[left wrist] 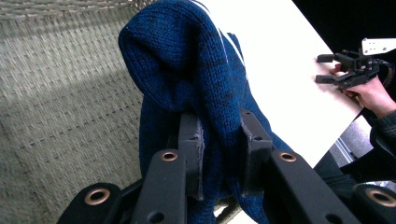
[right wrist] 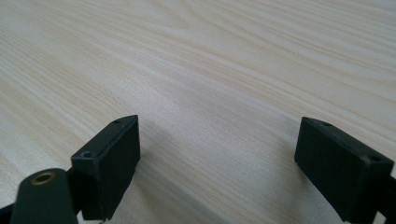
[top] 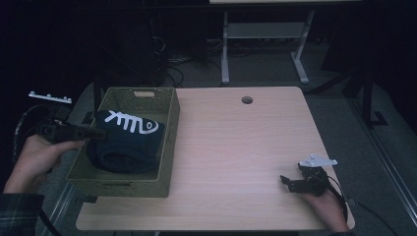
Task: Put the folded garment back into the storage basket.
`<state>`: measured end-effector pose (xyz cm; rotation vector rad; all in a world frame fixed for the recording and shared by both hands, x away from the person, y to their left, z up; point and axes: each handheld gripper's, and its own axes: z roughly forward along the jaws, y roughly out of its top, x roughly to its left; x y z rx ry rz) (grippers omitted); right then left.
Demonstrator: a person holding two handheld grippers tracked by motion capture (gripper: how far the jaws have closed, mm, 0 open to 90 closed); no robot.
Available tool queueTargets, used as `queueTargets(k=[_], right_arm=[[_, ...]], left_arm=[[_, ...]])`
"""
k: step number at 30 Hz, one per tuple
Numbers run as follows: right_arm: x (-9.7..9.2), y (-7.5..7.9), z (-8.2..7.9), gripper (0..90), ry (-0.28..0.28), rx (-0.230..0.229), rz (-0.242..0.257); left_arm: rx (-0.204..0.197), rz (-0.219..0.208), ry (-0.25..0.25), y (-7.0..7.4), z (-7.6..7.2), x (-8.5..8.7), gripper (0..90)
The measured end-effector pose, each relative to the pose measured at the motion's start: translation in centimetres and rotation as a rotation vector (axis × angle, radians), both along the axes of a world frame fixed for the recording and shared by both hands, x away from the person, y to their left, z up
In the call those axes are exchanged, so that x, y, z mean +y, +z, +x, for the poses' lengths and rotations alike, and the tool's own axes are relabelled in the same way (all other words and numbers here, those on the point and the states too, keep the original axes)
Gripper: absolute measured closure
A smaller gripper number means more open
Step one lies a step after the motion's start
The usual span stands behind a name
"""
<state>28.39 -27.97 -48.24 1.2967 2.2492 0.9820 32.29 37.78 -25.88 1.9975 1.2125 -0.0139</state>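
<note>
My left gripper [left wrist: 218, 140] is clamped on a fold of the soft, limp navy knit sweater [top: 129, 142] in the woven basket [top: 167, 147], which will sag, so I'd grip thick bunched folds, while my right gripper [right wrist: 217, 163] rests with jaws wide apart

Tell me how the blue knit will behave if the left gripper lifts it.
Probably floppy: the knit folds and droops around the left gripper, which pinches it. Likely light, soft and unbreakable. It may drag on the basket wall.
</note>
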Motion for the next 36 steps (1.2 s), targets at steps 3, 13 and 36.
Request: queueTargets(k=[3,13,36], right_arm=[[0.0,0.0,0.0,13.9,0.000,0.000,0.000],[0.0,0.0,0.0,13.9,0.001,0.000,0.000],[0.0,0.0,0.0,13.9,0.002,-0.004,-0.002]], left_arm=[[0.011,-0.008,0.000,-0.7,0.0,-0.2,74.8],[0.070,-0.019,0.023,-3.9,1.0,0.6,74.9],[0.134,0.290,0.080,-10.2,5.2,-0.1,72.0]])
